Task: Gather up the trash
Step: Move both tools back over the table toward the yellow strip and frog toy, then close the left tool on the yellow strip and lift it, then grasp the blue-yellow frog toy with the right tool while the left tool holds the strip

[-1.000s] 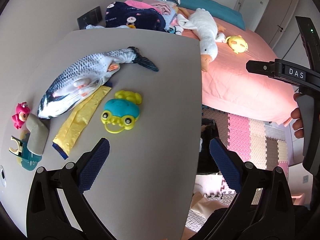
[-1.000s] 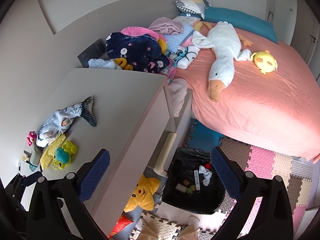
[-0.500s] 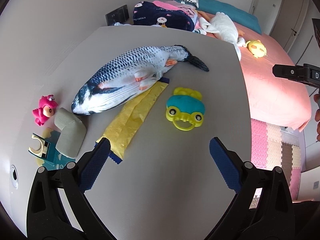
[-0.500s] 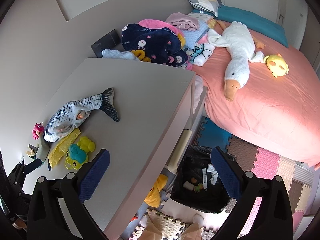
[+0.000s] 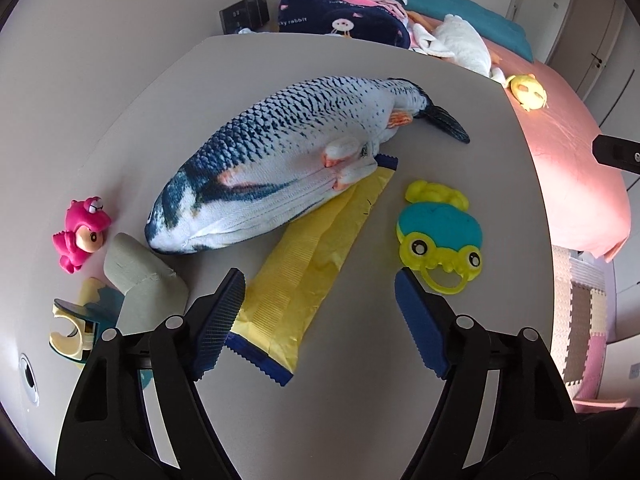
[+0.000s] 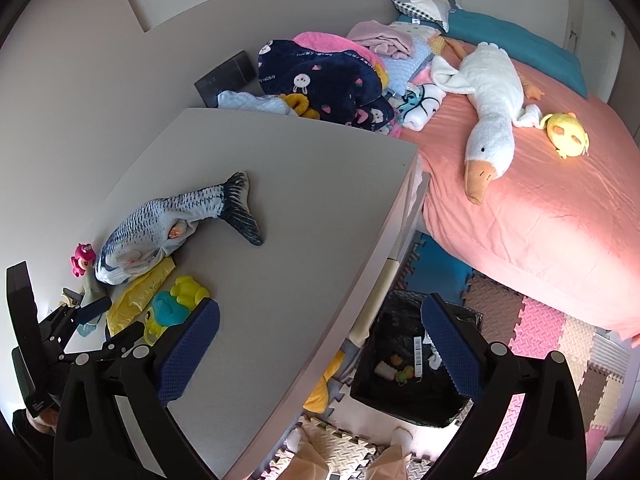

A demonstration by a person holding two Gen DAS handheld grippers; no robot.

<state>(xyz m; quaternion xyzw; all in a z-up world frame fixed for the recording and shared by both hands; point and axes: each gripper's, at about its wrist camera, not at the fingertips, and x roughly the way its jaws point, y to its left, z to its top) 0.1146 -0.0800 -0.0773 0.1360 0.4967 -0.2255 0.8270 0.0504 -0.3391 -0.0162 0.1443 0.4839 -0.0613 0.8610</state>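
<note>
The left gripper (image 5: 320,320) hangs over the near end of a yellow wrapper (image 5: 316,276) on the grey table (image 5: 340,420), jaws closing, pads not touching it. The wrapper's far end lies under a plush fish (image 5: 288,160). The right gripper (image 6: 320,344), jaws apart and empty, hovers near a black trash bin (image 6: 408,404).
</note>
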